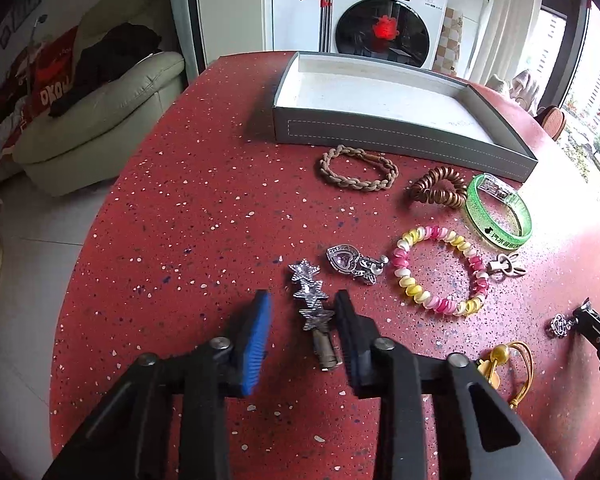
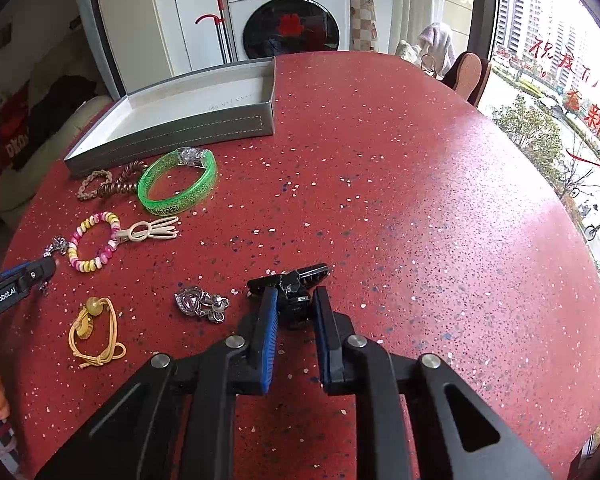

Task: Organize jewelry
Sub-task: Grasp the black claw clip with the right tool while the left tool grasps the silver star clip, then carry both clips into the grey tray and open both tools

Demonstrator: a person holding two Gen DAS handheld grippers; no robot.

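Observation:
A silver star hair clip [image 1: 311, 304] lies on the red speckled table [image 1: 188, 208] between the jaws of my left gripper [image 1: 302, 298]. The right pad sits against it, while a strip of table shows between it and the left pad. In the right wrist view my right gripper [image 2: 296, 292] is shut on a black claw hair clip [image 2: 290, 280] that rests on the table. A grey tray [image 1: 400, 136] with a white inside stands empty at the far side.
Before the tray lie a braided brown bracelet [image 1: 358, 170], a brown spiral tie [image 1: 438, 188] and a green bangle [image 1: 498, 210]. Nearer are a pink-yellow spiral bracelet [image 1: 440, 270], a silver heart charm [image 1: 352, 264], a cream bunny clip [image 1: 508, 266] and a yellow hair tie [image 1: 504, 364].

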